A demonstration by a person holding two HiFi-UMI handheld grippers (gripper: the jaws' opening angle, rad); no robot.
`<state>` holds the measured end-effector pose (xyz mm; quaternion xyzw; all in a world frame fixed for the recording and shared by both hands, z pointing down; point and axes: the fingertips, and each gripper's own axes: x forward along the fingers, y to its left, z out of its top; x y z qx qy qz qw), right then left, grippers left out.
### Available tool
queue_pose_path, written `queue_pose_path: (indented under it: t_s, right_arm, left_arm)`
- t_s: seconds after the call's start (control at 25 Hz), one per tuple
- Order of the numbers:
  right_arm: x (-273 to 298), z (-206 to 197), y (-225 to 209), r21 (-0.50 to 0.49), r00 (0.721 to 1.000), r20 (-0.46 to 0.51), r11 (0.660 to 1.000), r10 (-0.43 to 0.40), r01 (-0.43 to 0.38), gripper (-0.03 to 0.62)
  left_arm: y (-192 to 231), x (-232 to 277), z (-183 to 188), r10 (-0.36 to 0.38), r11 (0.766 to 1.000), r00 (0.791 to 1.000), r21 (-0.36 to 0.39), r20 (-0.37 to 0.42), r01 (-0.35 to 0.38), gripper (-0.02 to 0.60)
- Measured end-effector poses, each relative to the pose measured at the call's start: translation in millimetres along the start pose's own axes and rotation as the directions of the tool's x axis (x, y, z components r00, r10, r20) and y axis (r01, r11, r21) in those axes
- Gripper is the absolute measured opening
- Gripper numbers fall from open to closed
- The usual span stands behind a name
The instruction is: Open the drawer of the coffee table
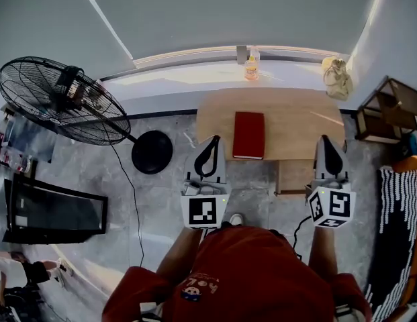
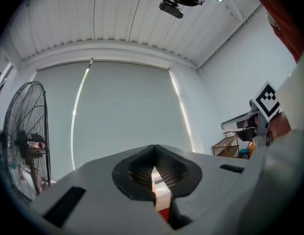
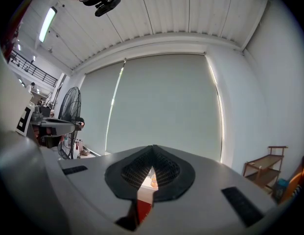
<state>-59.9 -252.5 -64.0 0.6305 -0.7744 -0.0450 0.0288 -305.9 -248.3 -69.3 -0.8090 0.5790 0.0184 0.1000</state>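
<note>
Hovering off the near edge of the bench [image 1: 289,113], both claws are held level with tips aimed across it. The left claw [image 1: 213,141] is seen pinched fully together, with nothing caught in it. Only a sliver of the bench and the red book [image 1: 249,134] is glimpsed through the slit behind its tips. The right claw [image 1: 328,141] is likewise clamped closed and empty, held by the bench's near right corner. What looks to be the drawer [image 1: 292,177] is seen jutting from the bench's near edge, just beside the right claw and not gripped by it. The red book is laid flat at the bench's middle. A standing fan [image 1: 57,99] is parked well off the bench's left end, and a wooden rack [image 1: 389,109] off its right end.
</note>
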Motion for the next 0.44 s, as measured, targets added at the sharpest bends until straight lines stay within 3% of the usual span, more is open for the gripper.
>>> queue_pose_path:
  t_s: [0.44]
  right_arm:
    - [-0.9,-0.9,3.3,0.002,1.0,-0.008,1.0,-0.006,0.006,-0.003]
  left_arm:
    - [4.3,-1.4,-2.3,-0.003,1.0,1.0,-0.012,0.003,0.003,0.006]
